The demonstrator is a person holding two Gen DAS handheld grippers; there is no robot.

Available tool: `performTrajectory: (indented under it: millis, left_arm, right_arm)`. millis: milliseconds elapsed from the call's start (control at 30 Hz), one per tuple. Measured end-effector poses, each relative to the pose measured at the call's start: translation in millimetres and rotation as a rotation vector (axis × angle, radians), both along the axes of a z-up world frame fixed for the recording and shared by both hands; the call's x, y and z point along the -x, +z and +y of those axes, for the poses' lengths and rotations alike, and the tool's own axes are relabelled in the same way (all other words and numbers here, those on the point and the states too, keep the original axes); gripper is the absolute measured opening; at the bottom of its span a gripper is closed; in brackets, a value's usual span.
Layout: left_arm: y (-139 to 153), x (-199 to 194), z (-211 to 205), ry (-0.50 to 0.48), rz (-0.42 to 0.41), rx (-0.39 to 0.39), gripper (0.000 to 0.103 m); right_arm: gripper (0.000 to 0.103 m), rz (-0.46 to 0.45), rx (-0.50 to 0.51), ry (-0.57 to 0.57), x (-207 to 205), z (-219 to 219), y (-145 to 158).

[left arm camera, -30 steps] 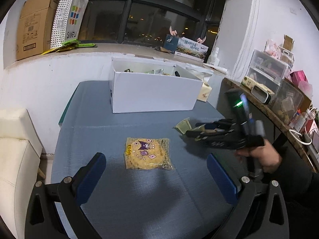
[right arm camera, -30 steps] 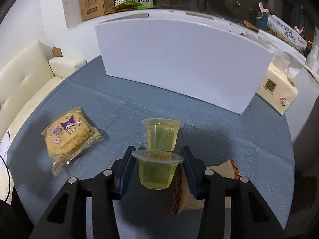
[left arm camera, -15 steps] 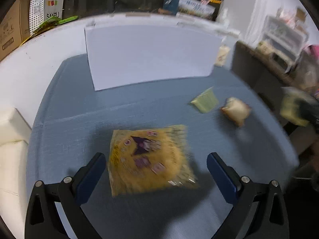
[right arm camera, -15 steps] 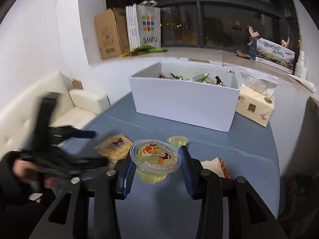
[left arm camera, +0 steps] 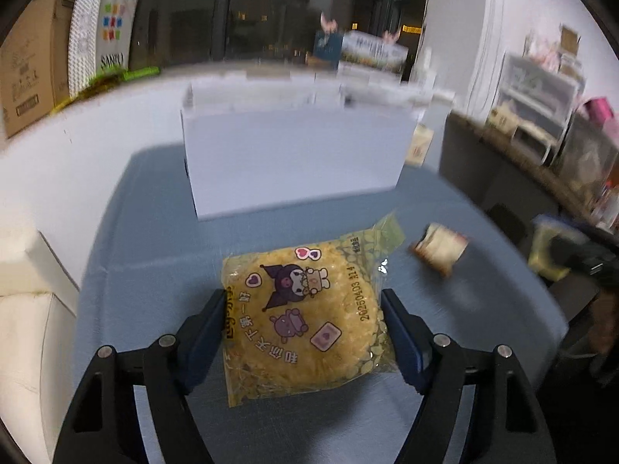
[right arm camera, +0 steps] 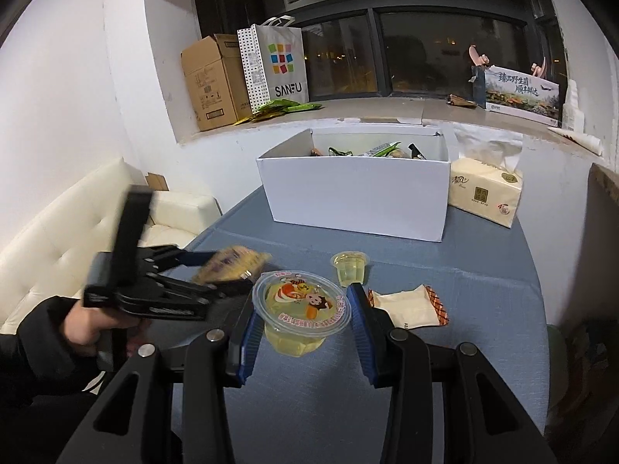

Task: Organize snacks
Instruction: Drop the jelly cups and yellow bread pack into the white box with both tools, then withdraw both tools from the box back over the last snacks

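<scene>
My left gripper [left arm camera: 303, 309] is shut on a yellow cracker pack [left arm camera: 305, 317] with a cartoon print and holds it above the blue table [left arm camera: 154, 239]. It shows blurred in the right wrist view [right arm camera: 228, 266]. My right gripper [right arm camera: 301, 309] is shut on a jelly cup [right arm camera: 300, 309] with a printed lid, lifted off the table. A second jelly cup [right arm camera: 350, 268] and a wrapped pastry [right arm camera: 410, 307] lie on the table. The white box [right arm camera: 356, 193] holds several snacks.
A tissue pack [right arm camera: 485, 191] stands right of the box. A cardboard box [right arm camera: 211, 81] and a SANFU bag [right arm camera: 276, 63] stand on the window sill. A cream sofa [right arm camera: 50, 232] is left of the table. Shelves with clutter [left arm camera: 541, 116] are at the right.
My left gripper has come down over the cracker pack, shut on it and lifted it. My right gripper has risen with the jelly cup and pulled back from the box.
</scene>
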State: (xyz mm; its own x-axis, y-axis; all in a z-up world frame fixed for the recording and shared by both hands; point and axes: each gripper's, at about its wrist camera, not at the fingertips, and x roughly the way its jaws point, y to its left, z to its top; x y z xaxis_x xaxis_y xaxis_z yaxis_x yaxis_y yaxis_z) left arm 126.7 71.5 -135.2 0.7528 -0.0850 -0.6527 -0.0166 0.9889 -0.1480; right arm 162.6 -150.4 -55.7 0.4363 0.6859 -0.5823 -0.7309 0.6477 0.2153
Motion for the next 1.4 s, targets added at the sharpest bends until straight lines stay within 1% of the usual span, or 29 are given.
performTrajectory:
  millis: [133, 233, 367, 433, 500, 567, 667, 733, 833, 867, 933, 967, 1000, 1033, 1067, 1100, 1133, 1200, 1333, 1400]
  left_arm:
    - [38.5, 5.3, 6.2, -0.011, -0.101, 0.017, 0.081]
    - [65.7, -9.6, 16.9, -0.014, -0.156, 0.039, 0.081]
    - [100.1, -50.2, 35.6, -0.010, -0.198, 0.055, 0.081]
    - [111.1, -70.9, 44.3, -0.008, -0.206, 0.059, 0.081]
    - [120.5, -100.9, 52.3, -0.001, -0.202, 0.048, 0.081]
    - [124.5, -133.9, 60.1, 0.003, -0.180, 0.037, 0.081]
    - [119.0, -178.6, 70.0, 0.014, -0.132, 0.026, 0.081]
    - [113.6, -199.1, 73.9, 0.019, -0.110, 0.014, 0.081]
    - [104.2, -225.6, 76.2, 0.018, -0.080, -0.010, 0.081]
    - [101.1, -228.7, 75.1, 0.013, -0.073, -0.019, 0.083]
    - [94.4, -239.0, 76.0, 0.006, -0.043, -0.023, 0.093]
    - [90.8, -243.9, 79.0, 0.024, -0.017, -0.015, 0.103]
    - [89.6, -243.7, 81.1, 0.032, -0.015, -0.002, 0.103]
    - [88.7, -241.5, 83.6, 0.035, -0.020, 0.016, 0.103]
    - [88.4, -238.2, 85.8, 0.039, -0.028, 0.027, 0.103]
    - [88.3, -233.8, 87.0, 0.043, -0.036, 0.028, 0.103]
    - [88.7, -230.7, 87.7, 0.044, -0.040, 0.025, 0.103]
    - [91.5, -222.9, 87.9, 0.046, -0.053, 0.012, 0.103]
    - [106.8, -198.8, 79.5, 0.037, -0.099, -0.011, 0.103]
    - [115.8, -183.4, 74.0, 0.025, -0.126, -0.013, 0.103]
  right_arm:
    - [0.045, -0.002, -0.023, -0.001, -5.3, 0.3, 4.7]
    - [0.045, 0.000, -0.029, -0.010, -19.4, 4.0, 12.2]
    - [0.045, -0.022, -0.051, -0.017, -54.1, 14.3, 35.1]
    - [0.045, -0.023, -0.063, -0.028, -81.0, 21.8, 49.6]
    - [0.045, -0.039, -0.067, -0.046, -104.5, 28.7, 61.1]
    - [0.045, -0.038, -0.058, -0.069, -139.6, 40.5, 71.2]
    - [0.045, -0.022, -0.020, -0.110, -195.7, 59.1, 77.9]
    - [0.045, 0.003, 0.008, -0.125, -233.4, 74.9, 77.5]
    - [0.045, 0.037, 0.038, -0.146, -272.9, 91.6, 71.4]
    - [0.045, 0.049, 0.045, -0.152, -280.5, 95.2, 68.7]
    - [0.046, 0.072, 0.053, -0.166, -295.0, 102.0, 62.5]
    - [0.047, 0.082, 0.061, -0.173, -301.2, 105.6, 59.0]
    - [0.052, 0.091, 0.068, -0.175, -306.6, 108.9, 56.1]
    - [0.081, 0.102, 0.079, -0.181, -311.0, 110.8, 54.2]
    - [0.103, 0.113, 0.095, -0.204, -314.5, 111.8, 52.8]
    - [0.103, 0.109, 0.085, -0.227, -314.6, 109.6, 52.9]
    - [0.103, 0.097, 0.046, -0.234, -312.4, 104.6, 55.5]
    - [0.103, 0.089, 0.001, -0.243, -309.7, 97.4, 59.0]
    - [0.103, 0.070, -0.007, -0.233, -296.7, 91.2, 68.0]
    - [0.103, 0.059, -0.029, -0.204, -284.7, 87.4, 75.3]
